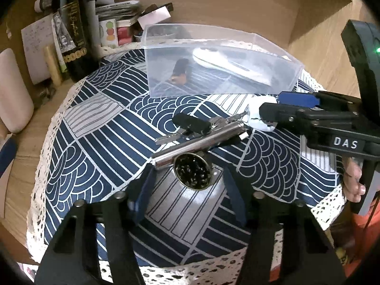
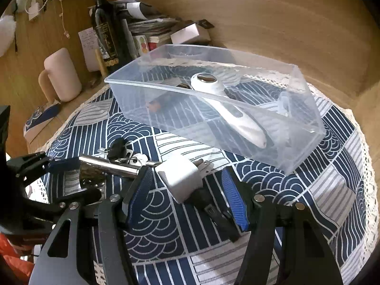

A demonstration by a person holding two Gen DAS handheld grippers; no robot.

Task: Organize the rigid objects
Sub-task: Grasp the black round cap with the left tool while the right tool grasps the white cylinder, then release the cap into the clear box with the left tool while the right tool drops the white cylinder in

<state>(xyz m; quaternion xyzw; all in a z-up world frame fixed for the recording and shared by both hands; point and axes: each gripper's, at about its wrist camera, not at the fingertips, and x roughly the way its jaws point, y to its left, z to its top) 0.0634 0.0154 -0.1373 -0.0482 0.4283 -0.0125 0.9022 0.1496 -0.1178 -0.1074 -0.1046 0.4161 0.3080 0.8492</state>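
Observation:
A clear plastic bin (image 1: 280, 47) (image 2: 133, 95) stands on the patterned cloth and holds a white handheld device (image 1: 228, 64) (image 2: 235, 114) and a small dark item (image 1: 180, 68). In front of it lie a silver flashlight (image 1: 201, 140) (image 2: 109, 166), a bunch of keys (image 1: 192, 123) (image 2: 118, 149) and a white plug adapter (image 1: 255, 114) (image 2: 182, 175). My left gripper (image 1: 187, 185) is open around the flashlight's lens end. My right gripper (image 2: 187, 187) (image 1: 277, 109) is open around the white adapter.
A dark wine bottle (image 1: 73, 28) (image 2: 106, 28), papers and books (image 1: 118, 11) stand at the back left. A pink mug (image 2: 63, 76) sits left of the cloth (image 1: 95, 130). A wooden wall runs behind the bin.

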